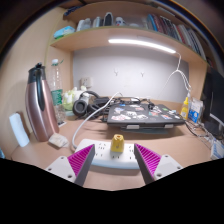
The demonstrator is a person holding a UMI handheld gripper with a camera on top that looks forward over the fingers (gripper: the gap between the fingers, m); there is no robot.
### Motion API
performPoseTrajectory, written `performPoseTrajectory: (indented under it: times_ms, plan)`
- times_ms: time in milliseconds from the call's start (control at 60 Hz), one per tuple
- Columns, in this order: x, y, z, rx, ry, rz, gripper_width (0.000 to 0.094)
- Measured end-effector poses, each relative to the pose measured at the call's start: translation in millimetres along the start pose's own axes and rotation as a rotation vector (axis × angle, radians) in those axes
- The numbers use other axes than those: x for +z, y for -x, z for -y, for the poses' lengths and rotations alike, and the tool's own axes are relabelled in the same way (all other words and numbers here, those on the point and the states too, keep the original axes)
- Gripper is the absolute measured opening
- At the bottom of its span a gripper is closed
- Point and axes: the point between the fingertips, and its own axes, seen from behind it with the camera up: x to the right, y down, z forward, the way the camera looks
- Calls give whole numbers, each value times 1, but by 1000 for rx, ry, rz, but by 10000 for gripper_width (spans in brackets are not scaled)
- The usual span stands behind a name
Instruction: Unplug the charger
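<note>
a: gripper view first: what are the fingers doing?

b: the gripper (116,163) is spread wide, its two pink pads (82,161) well apart, pinching nothing. the power strip (113,155) lies crosswise on the wooden desk (190,150), between the fingers and just ahead of them.

a: and the charger?

b: the charger (118,143) is a small yellowish plug standing upright in the strip, roughly centred in the gap, with clear space on both sides. neither finger touches it.

a: any cord?

b: a white cable (88,116) runs from the strip's near end back toward the headphones (83,101). whether it belongs to the charger, i cannot tell.

a: what else sits around it?

b: a metal bottle (41,102) stands to the left, well apart from the strip. beyond the charger is a dark laptop (146,114) covered in stickers. above the desk a light bar (141,45) glows under a shelf (120,33) holding books.
</note>
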Motion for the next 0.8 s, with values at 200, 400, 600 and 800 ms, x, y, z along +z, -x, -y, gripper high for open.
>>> performPoseTrajectory:
  times_ms: [200,400,600,800]
  plan:
    - [46,-10,1,-5,47,-36,680]
    - [54,-11,5,39,44,-45,221]
    - [33,-17,47,62,-85,-25,160]
    - [-78,-50,185,5,-430,-101,165]
